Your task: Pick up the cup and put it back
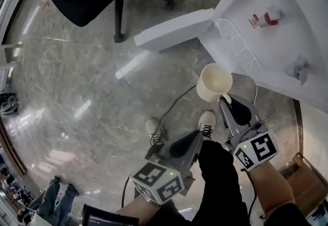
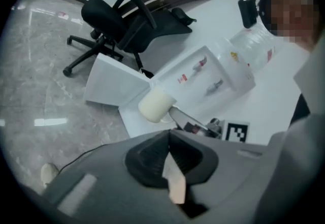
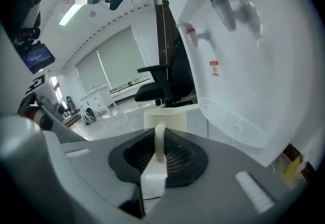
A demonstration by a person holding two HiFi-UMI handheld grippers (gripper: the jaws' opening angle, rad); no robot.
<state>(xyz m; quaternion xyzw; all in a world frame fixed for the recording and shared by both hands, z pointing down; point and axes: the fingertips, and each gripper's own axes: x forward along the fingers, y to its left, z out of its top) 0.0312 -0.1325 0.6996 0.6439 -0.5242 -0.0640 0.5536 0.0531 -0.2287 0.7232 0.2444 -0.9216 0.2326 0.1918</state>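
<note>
Right tongs (image 1: 226,99) pinch the cup (image 1: 214,82) by its handle (image 3: 159,139) alone; we risk it swivelling into the drip tray (image 1: 240,48). Left tongs (image 1: 197,136) closed, empty.

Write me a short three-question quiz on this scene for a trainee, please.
1. True or false: the left gripper is shut with nothing between its jaws.
2. Which part of the cup does the right gripper grip? A) rim B) handle C) base
3. Does the cup stand on the drip tray of the water dispenser, or is it held clear of it?
Key: 1 true; 2 B, the handle; 3 held clear of it, beside the tray.
</note>
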